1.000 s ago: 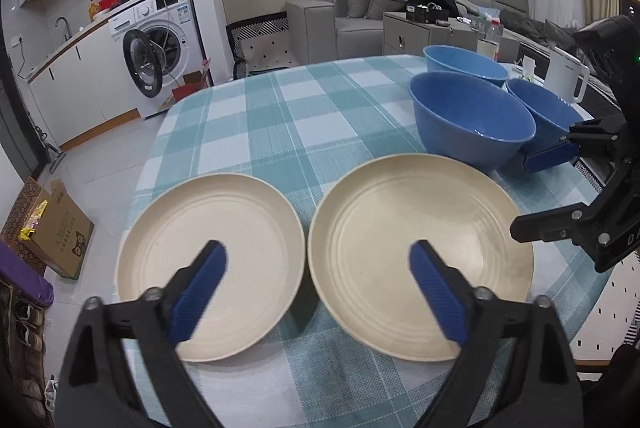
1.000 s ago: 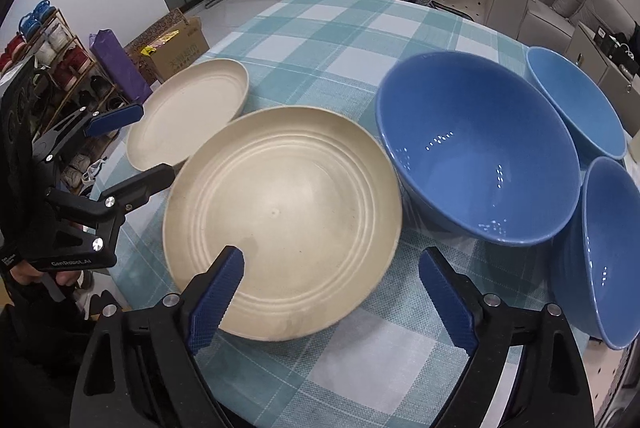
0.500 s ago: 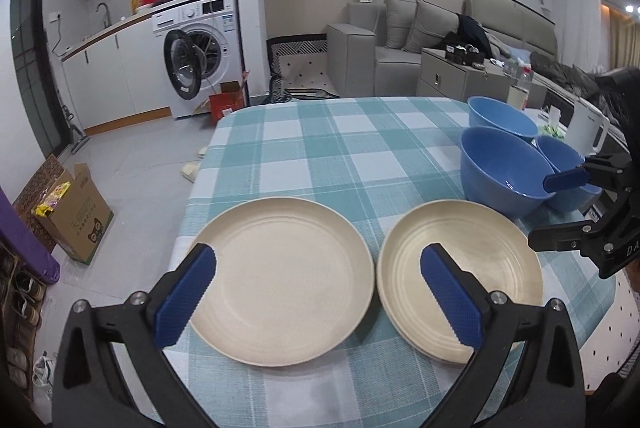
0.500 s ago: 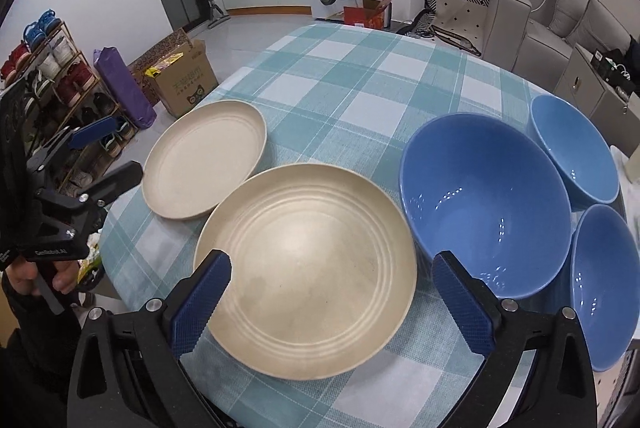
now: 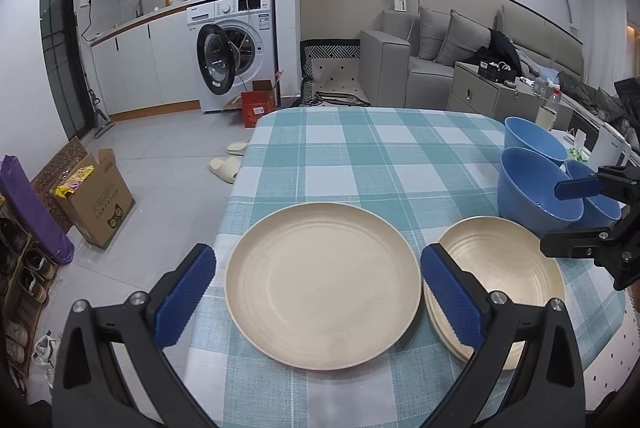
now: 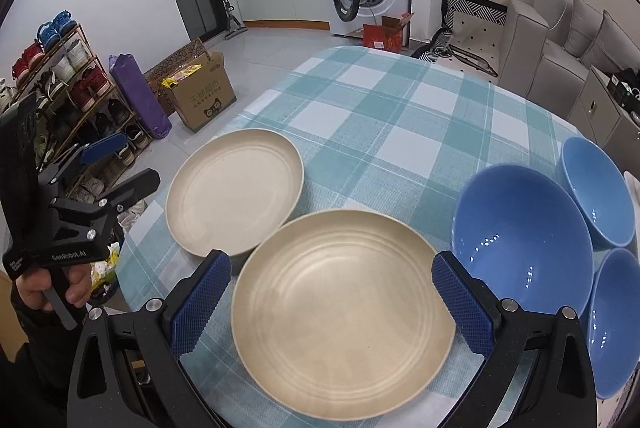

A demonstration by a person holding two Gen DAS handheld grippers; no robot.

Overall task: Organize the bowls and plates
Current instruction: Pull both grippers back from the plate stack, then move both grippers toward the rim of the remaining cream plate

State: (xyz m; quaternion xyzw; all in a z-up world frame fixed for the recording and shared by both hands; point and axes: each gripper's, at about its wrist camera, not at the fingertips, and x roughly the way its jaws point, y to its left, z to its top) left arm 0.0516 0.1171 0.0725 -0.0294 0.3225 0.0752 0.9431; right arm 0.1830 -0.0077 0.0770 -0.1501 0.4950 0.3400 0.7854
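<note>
Both claws gape w/ nothing gripped: right claw (image 6: 332, 302) frames the near plate (image 6: 340, 316) at lower center (nearer hand); left claw (image 5: 316, 294) frames the other plate (image 5: 322, 286); bowls (image 6: 520, 240) sit right on the tabletop (image 6: 380, 116).

Each tool (image 6: 328, 302) has a matte black frame, silver screws and blue ribbed finger pads (image 6: 200, 302). The left tool (image 6: 116, 164) carries white "GenRobot.AI" lettering; a dark sleeve shows.

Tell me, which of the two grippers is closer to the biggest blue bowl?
Right. The right gripper hangs open over the near plate, directly beside the biggest blue bowl. The left gripper hovers open over the other plate, farther from it.
</note>
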